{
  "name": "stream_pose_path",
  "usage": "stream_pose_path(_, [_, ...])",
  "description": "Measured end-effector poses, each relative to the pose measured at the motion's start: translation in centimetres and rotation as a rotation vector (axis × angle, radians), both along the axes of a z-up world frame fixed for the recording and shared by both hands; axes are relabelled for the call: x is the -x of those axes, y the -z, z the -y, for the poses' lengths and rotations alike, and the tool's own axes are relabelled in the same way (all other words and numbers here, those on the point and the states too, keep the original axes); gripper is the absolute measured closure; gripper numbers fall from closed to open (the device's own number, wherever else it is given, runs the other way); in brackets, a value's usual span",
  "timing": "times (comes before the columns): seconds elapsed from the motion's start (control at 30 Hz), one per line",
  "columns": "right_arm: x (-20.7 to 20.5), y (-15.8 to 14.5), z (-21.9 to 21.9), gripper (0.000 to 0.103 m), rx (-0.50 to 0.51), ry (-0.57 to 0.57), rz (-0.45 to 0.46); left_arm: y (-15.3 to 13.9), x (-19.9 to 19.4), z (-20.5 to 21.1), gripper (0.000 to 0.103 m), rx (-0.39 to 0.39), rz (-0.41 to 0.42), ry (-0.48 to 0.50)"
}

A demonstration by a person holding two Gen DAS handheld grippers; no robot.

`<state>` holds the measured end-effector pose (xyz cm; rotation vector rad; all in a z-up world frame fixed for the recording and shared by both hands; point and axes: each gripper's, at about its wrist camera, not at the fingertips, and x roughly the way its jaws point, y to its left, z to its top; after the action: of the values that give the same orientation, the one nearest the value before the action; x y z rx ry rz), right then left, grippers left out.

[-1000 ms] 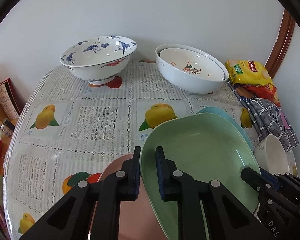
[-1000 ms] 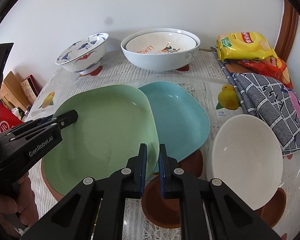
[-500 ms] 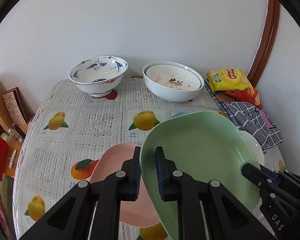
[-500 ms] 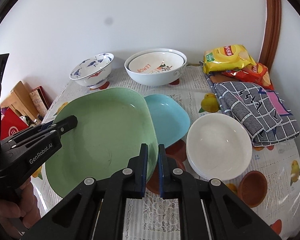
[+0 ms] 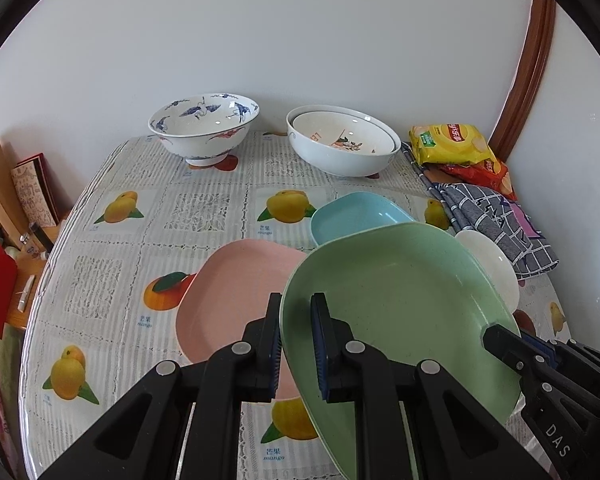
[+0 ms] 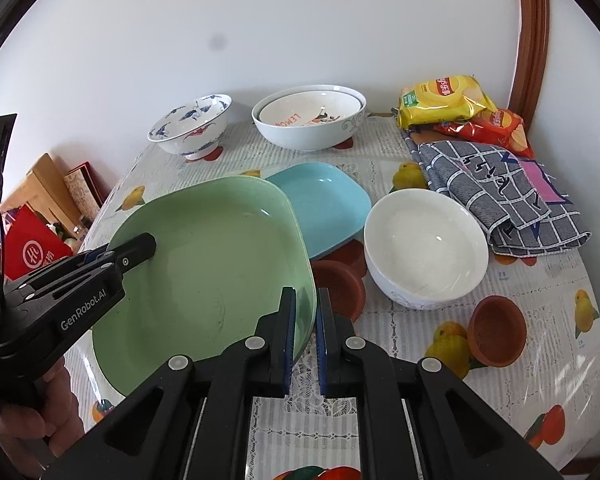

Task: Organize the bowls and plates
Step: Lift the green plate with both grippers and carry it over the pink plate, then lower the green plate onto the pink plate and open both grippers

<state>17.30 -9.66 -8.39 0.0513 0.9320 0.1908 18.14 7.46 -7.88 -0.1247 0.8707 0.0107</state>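
The green plate (image 5: 396, 304) is carried clear of the table, its left rim clamped by the left gripper (image 5: 296, 340) and its right rim pinched by the right gripper (image 6: 305, 332). Below and to its left the pink plate (image 5: 228, 296) lies flat, nearer the left gripper; the blue plate (image 6: 324, 204) lies farther back to the right. A stack on the pink plate would probably be reached by a leftward, downward move.

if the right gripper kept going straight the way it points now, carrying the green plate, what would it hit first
Probably the small terracotta bowl just ahead of the right gripper, beside the white bowl. The green plate clamped in its jaws juts left over the blue plate and might touch first; depth is unclear.
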Motion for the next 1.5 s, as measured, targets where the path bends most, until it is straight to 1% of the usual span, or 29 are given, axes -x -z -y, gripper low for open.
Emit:
stream_pose_path(0.23, [0.2,1.8,-2.5,0.094,0.006,-0.057,-0.039,1.6,0.8,-2.7,0.089,0.003,-0.039,-0.055])
stream_pose_path(0.43, [-0.5,3.2,-4.8,0.094,0.006,-0.097,-0.069,2.8,0.6,-4.8,0.089,0.006,-0.062,-0.095])
stream_pose_path(0.67, [-1.9,4.4,-6.5,0.094,0.021,-0.126,-0.096,4.0,-0.2,-6.2,0.089,0.018,-0.082,-0.129])
stream_pose_path(0.97, [-3.9,5.4,-7.5,0.094,0.044,-0.136,-0.121,4.9,-1.6,-6.9,0.089,0.018,-0.098,-0.136])
stream_pose_path(1.1, [-4.8,5.9,-8.2,0.094,0.075,-0.136,-0.117,5.4,-1.9,-7.1,0.089,0.023,-0.106,-0.144])
stream_pose_path(1.2, [-5.4,6.3,-8.4,0.094,0.079,-0.141,-0.12,5.8,-2.2,-7.4,0.089,0.034,-0.11,-0.144])
stream_pose_path(1.5, [-7.9,6.7,-9.2,0.094,0.083,-0.161,-0.105,6.2,-3.0,-8.0,0.088,0.03,-0.116,-0.149])
